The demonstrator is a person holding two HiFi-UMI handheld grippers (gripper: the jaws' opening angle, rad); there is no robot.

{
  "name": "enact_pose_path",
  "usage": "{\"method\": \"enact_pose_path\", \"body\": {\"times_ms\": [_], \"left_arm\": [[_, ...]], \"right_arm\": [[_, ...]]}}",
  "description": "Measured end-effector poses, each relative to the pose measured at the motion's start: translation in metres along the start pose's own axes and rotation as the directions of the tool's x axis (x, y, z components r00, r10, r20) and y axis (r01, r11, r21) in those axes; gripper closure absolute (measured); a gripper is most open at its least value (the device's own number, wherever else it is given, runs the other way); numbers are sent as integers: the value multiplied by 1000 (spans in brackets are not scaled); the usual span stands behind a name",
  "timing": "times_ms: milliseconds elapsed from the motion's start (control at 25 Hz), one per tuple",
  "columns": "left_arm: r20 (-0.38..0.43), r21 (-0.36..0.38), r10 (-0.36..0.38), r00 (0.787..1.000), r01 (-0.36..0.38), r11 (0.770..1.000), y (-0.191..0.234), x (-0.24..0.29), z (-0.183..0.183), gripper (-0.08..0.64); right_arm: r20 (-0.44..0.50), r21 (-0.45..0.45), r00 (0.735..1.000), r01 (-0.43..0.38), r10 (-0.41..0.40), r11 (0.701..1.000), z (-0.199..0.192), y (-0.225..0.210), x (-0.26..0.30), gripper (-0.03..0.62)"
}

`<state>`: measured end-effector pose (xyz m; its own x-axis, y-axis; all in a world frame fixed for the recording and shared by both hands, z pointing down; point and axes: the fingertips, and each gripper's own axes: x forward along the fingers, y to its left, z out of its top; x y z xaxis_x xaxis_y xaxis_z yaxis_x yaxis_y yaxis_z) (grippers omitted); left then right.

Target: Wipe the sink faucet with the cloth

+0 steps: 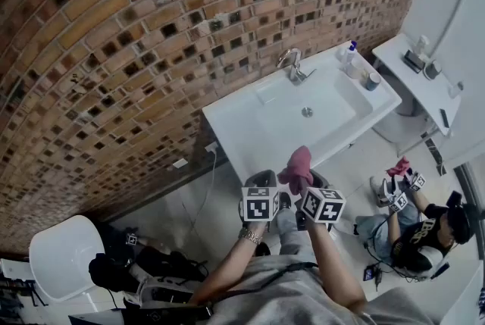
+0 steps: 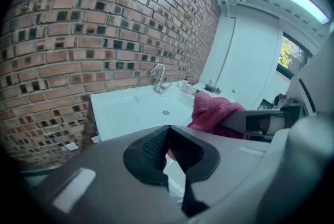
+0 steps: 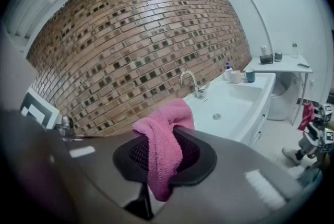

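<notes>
Right gripper view: right gripper (image 3: 167, 139) seen clamped on pink cloth (image 3: 163, 157), cloth draped over jaw tips. Left gripper (image 2: 166, 130) held pressed together, nothing between jaws, just beside cloth. Both held before white sink (image 1: 235, 135); faucet (image 1: 292, 66) mounted at far rim, well apart, against brick wall (image 1: 114, 51).

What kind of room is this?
Most likely a bathroom. A white sink with a metal faucet stands against a brick wall, and what looks like a white toilet sits on the floor off to one side.
</notes>
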<state>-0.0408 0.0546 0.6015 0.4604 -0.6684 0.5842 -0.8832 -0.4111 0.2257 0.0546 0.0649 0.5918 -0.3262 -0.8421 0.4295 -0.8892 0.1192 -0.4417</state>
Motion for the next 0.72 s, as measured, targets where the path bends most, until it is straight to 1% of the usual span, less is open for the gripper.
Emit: {"method": "enact_pose_path", "body": {"times_ms": [80,160,280,360,400,560,720], "left_arm": [[0,-11,5,1000,-5,1000,5,24,15,541],[4,-21,18,1000,-18,1000,13,48,36,541],[26,-45,56,998,-55,997,28,74,78,541],[42,-65,91,995,-88,994,39,84,103,541],[44,-73,106,993,-102,992,43,88,112,541],[27,-58,143,989,-141,988,55,106,131,541],[-14,-72,167,986,-168,983,73,117,131,541]], "right_arm": [[-11,1,1000,-9,9,1000,16,-16,29,546],[-17,10,1000,-8,8,1000,41,-33,60,546],[10,18,1000,-9,8,1000,99,-58,106,545],[29,-7,999,-34,34,999,137,-67,142,545],[23,-20,999,-42,42,999,150,-73,163,545],[-28,-73,999,-20,18,997,196,-109,255,545],[-89,-181,996,3,-20,983,228,-122,326,545]]}}
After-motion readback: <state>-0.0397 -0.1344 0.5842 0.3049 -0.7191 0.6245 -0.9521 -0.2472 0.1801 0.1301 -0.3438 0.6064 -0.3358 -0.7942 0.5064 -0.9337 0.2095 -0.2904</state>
